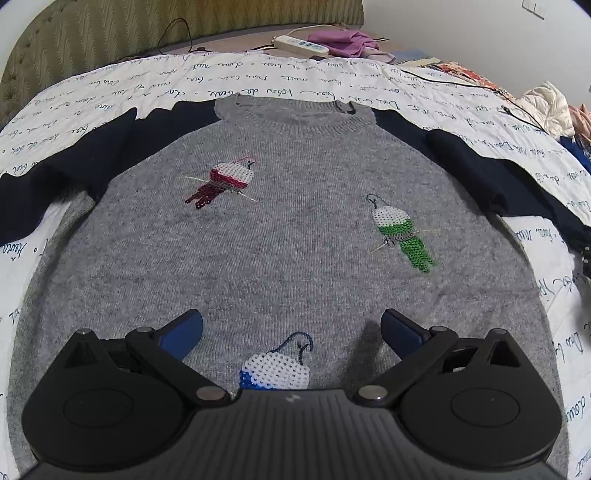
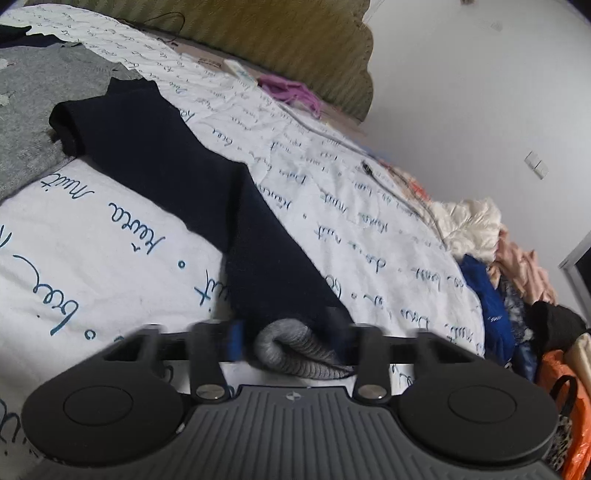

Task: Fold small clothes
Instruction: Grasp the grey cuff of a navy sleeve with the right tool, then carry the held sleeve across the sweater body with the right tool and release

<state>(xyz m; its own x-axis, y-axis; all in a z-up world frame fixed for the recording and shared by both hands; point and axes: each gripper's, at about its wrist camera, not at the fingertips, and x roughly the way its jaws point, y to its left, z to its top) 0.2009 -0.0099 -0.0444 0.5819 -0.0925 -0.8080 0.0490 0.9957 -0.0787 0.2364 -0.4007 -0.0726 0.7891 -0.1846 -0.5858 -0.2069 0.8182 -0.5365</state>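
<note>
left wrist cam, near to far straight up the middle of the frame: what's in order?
left gripper → blue sequin bird → grey sweater body → ribbed collar → script-print bedsheet → white power strip → green headboard

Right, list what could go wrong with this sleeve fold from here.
1. The right gripper pinches only the grey cuff of the navy sleeve; the knit could slip out mid-swing.
2. The sleeve is already creased near the shoulder, so folding it over may trap a wrinkle.
3. The left gripper hovers open above the grey sweater, pinning nothing; the body may drag.
</note>
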